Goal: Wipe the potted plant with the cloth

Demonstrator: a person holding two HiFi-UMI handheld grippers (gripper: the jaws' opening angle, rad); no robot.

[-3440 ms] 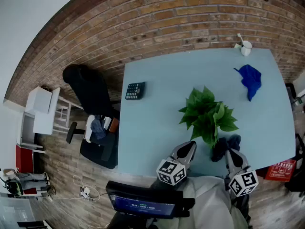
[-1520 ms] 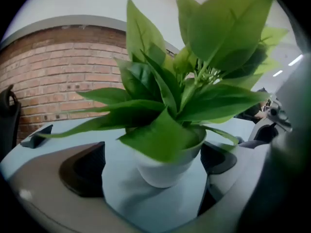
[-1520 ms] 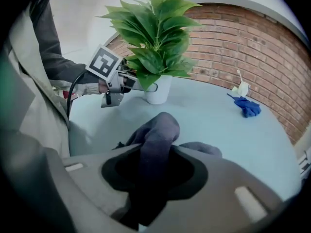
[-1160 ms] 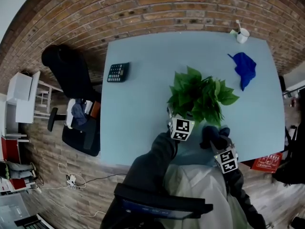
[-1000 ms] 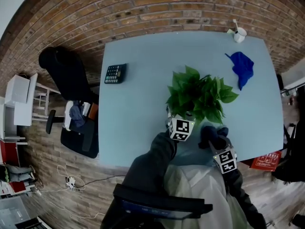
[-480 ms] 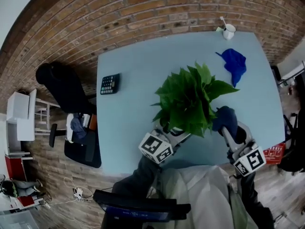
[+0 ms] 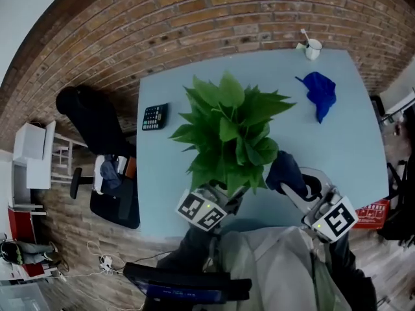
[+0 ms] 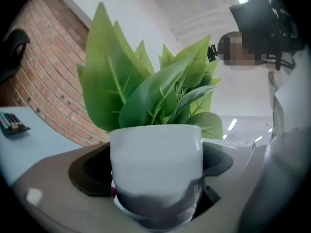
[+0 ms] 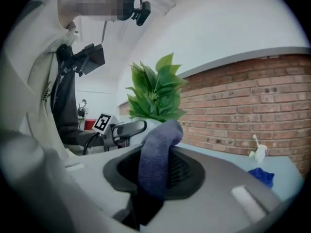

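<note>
Closest to us, our left claw (image 7: 224,196) is clamped on the white pot (image 8: 155,159) of the potted plant (image 7: 230,131) — a jaw pressed against each side. We hold it upright above the near part of the pale blue tabletop (image 7: 353,148), its leaves spreading up toward the head camera. Just to its right, our right claw (image 7: 299,188) grips the cloth (image 7: 282,170) (a dark blue one, bunched and sticking up out of the jaws). Those jaws have just been closing with the cloth between them. The cloth sits just beside the plant's right-hand leaves; we cannot tell whether it touches them.

Farther out on the tabletop, a calculator (image 7: 154,116) lies near the left edge. A bright blue rag (image 7: 321,94) lies crumpled toward the far right corner, with a white mug (image 7: 312,47) beyond it at the back edge. Off the left side stands a black office chair (image 7: 91,118) — and a brick wall (image 7: 214,18) runs behind everything.
</note>
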